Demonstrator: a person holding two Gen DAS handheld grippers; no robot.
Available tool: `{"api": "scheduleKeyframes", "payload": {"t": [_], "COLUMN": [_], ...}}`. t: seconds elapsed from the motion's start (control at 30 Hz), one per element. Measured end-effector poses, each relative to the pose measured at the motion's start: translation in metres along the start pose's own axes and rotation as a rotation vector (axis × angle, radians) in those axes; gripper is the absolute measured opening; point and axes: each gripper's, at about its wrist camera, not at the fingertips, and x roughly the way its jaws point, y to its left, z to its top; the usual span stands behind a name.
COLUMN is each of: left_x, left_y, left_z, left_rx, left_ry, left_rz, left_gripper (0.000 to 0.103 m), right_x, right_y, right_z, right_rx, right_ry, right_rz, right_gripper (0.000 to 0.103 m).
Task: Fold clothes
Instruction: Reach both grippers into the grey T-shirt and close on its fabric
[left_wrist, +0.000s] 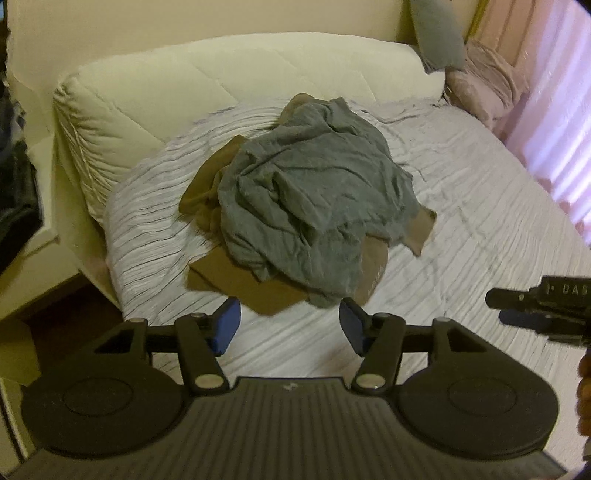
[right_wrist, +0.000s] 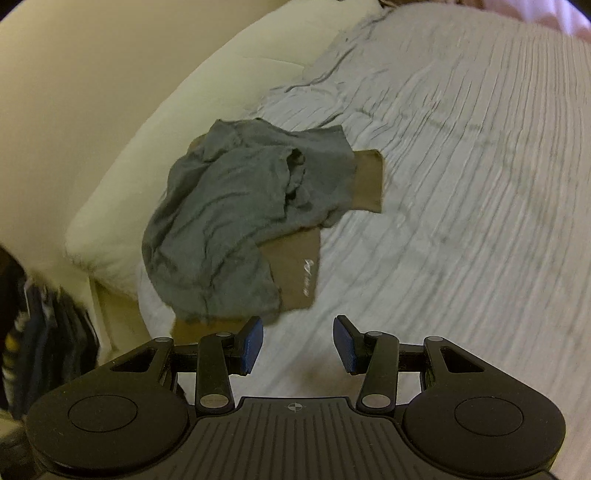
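Two garments are being seen on the bed (left_wrist: 461, 177): one crumpled grey garment (left_wrist: 310, 184) is lying on top of one brown garment (left_wrist: 236, 284), which is spread flatter beneath it and is showing at the edges. In the right wrist view a small pale print is being shown on the brown cloth. The pile is lying near the cream padded headboard (left_wrist: 155, 96), on a pale ribbed bedcover.

Two hand-held grippers are being held above the bedcover, both angled downward toward the pile. The left hand-held gripper (left_wrist: 290, 326) is being held with its jaws wide apart and nothing between them; its blue pads (left_wrist: 227, 325) are hanging just short of the nearest edge of the clothes. The right hand-held gripper (right_wrist: 298, 343) is likewise being kept apart and empty, just beside the pile's near edge. It is also being glimpsed at the right border of the left wrist view.
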Motion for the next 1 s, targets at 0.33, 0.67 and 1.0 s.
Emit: {"api": "scheduleKeyframes", "payload": {"t": [0.33, 0.67, 1.0], "left_x": [0.078, 0.137, 0.179], "left_y": [0.037, 0.074, 0.087], "left_z": [0.047, 0.074, 0.087], "left_rx": [-0.186, -0.450, -0.588], "left_ry": [0.046, 0.029, 0.011], "left_rz": [-0.100, -0.184, -0.204], "left_gripper": [0.054, 0.055, 0.057], "right_x": [0.072, 0.138, 0.197], "right_y": [-0.022, -0.053, -0.050], "right_z": [0.043, 0.083, 0.108], "right_rx": [0.196, 0.400, 0.414], "right_ry": [0.004, -0.039, -0.022], "right_rz": [0.096, 0.196, 0.284], "right_gripper": [0.046, 0.046, 0.046]}}
